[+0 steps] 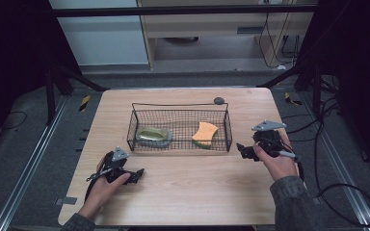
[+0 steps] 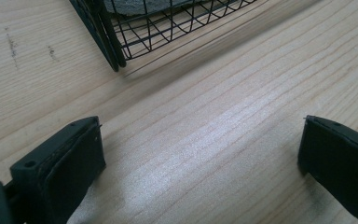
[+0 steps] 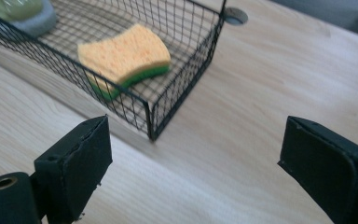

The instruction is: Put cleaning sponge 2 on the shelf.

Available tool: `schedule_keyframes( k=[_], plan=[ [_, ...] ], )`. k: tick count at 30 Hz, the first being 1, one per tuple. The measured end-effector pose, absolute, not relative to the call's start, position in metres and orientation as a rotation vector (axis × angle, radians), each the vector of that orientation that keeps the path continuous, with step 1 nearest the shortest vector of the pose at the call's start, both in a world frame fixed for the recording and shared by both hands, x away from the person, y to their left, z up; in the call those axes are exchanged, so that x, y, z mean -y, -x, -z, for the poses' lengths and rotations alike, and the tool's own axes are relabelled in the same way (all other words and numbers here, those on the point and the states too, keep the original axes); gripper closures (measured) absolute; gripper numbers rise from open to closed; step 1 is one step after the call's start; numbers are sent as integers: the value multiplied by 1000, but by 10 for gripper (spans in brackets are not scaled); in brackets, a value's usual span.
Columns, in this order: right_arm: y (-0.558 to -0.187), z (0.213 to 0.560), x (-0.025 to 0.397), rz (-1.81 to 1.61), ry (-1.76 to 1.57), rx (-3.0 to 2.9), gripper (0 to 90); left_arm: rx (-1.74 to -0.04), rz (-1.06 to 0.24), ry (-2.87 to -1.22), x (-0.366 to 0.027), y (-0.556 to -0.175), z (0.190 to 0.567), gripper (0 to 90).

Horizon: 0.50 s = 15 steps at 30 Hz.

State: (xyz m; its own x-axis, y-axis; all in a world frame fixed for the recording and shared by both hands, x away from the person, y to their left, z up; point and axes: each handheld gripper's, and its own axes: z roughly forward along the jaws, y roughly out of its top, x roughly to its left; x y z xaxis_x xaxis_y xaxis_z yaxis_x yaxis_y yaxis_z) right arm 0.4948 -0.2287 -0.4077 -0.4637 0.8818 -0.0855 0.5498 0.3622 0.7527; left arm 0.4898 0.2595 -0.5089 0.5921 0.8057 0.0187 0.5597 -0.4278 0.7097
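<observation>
Both grippers empty, jaws spread wide, hovering over bare table (image 1: 183, 192). Sponge (image 1: 205, 134) lies flat in the right end of the wire basket (image 1: 228, 126), long axis running roughly front-to-back. Right gripper (image 1: 243, 151) sits just outside that basket end, jaws aimed toward the near corner; sponge is ahead and to its left past the wire wall. Left gripper (image 1: 137, 174) is farther off, nearer the grey-green dish (image 1: 153, 136). Right looks like the better reach, coming in over the rim.

Left gripper (image 2: 200, 154) low over pale wood-grain counter (image 2: 223, 107), black jaws spread wide, nothing between them, just bare wood. Corner of black wire mesh basket (image 2: 121, 42) sits up top, well clear of jaws. Something grey inside, can't tell what.
</observation>
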Motion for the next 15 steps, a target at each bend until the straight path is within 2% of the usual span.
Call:
schedule_keyframes(
  k=[12, 15],
  plan=[
    [-490, 467, 250, -892, -1385, -2106, 97, -1077, -472, -2148, -259, -490, 509, 0],
    [-494, 491, 254, -867, -1468, -2076, 97, -1077, -472, -2148, -259, -490, 509, 0]
  ],
)
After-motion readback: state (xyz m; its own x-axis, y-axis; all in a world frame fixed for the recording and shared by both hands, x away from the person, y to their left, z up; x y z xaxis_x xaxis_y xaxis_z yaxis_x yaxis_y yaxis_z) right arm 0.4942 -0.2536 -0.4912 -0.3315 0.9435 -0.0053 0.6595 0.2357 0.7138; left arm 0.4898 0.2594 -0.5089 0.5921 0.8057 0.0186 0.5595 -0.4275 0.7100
